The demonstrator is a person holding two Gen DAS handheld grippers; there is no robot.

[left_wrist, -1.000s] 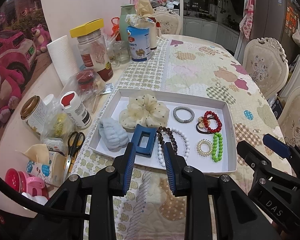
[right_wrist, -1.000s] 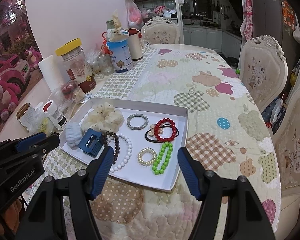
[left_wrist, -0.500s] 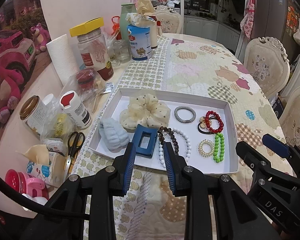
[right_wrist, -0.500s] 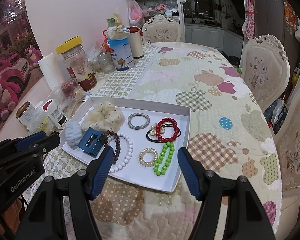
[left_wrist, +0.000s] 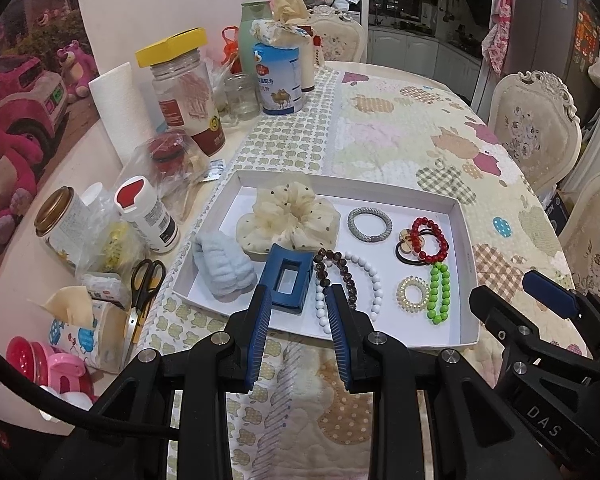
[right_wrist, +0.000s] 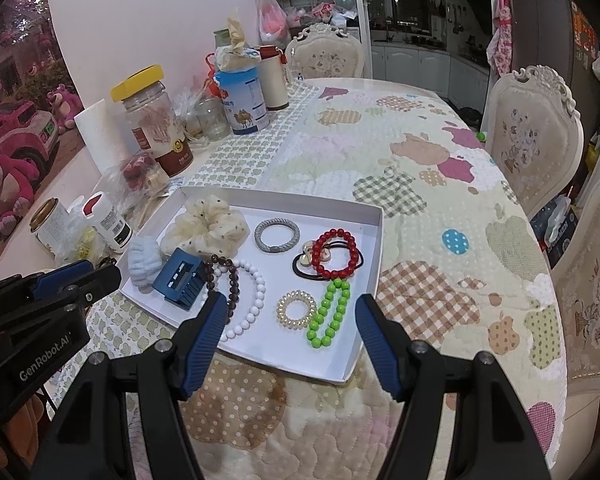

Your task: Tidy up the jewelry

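Observation:
A white tray [left_wrist: 340,188] [right_wrist: 284,196] lies on the quilted tablecloth. It holds a cream scrunchie [left_wrist: 288,220], a pale blue fluffy tie [left_wrist: 224,268], a blue claw clip [left_wrist: 286,278], brown [left_wrist: 336,268] and white bead bracelets [left_wrist: 372,280], a grey hair tie [left_wrist: 369,224], a red bead bracelet [right_wrist: 336,254], a clear spiral tie [right_wrist: 297,307] and a green bead bracelet [right_wrist: 330,316]. My left gripper [left_wrist: 298,296] hovers over the tray's near edge by the claw clip, open a little and empty. My right gripper [right_wrist: 291,304] stands open wide above the near right corner, holding nothing.
Clutter lines the table's left side: a yellow-lidded jar [left_wrist: 180,92], a paper towel roll [left_wrist: 120,108], a blue tin [left_wrist: 278,80], small bottles, scissors [left_wrist: 144,284] and a tissue pack. Cream chairs [right_wrist: 534,136] stand at the right. Beyond the tray is bare quilt.

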